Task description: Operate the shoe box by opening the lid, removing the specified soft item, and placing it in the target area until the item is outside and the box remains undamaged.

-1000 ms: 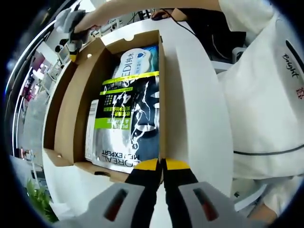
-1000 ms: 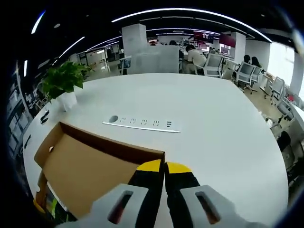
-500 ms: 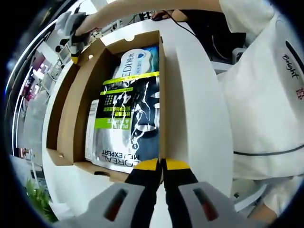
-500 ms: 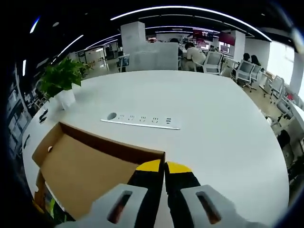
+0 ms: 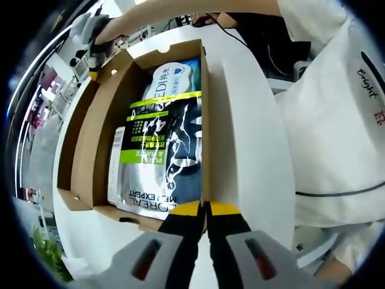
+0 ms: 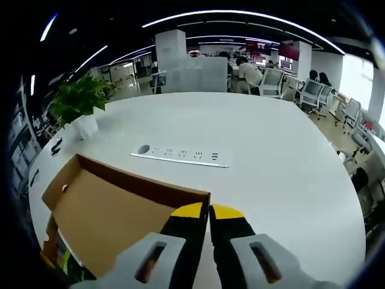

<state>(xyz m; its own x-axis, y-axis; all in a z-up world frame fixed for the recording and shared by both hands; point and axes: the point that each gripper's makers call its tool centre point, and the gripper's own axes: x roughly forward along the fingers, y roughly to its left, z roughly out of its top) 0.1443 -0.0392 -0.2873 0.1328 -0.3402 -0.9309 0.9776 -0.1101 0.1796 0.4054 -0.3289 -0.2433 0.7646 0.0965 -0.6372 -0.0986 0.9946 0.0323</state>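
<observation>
Nothing moved, both jaws clenched on brown cardboard shoe box (image 5: 90, 150) walls, glossy soft pouch (image 5: 159, 150) inside.

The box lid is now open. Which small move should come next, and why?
Probably open the left gripper, shut at the shoe box wall, and reach for the silver pouch lying exposed inside, while the right gripper holds the lid up.

shoe box (image 5: 204, 120) sitting on table (image 6: 271, 156) | packets (image 5: 162, 150) lying inside box | lid (image 6: 108, 211) standing before power strip (image 6: 180, 155) | plant (image 6: 81, 102) behind
</observation>
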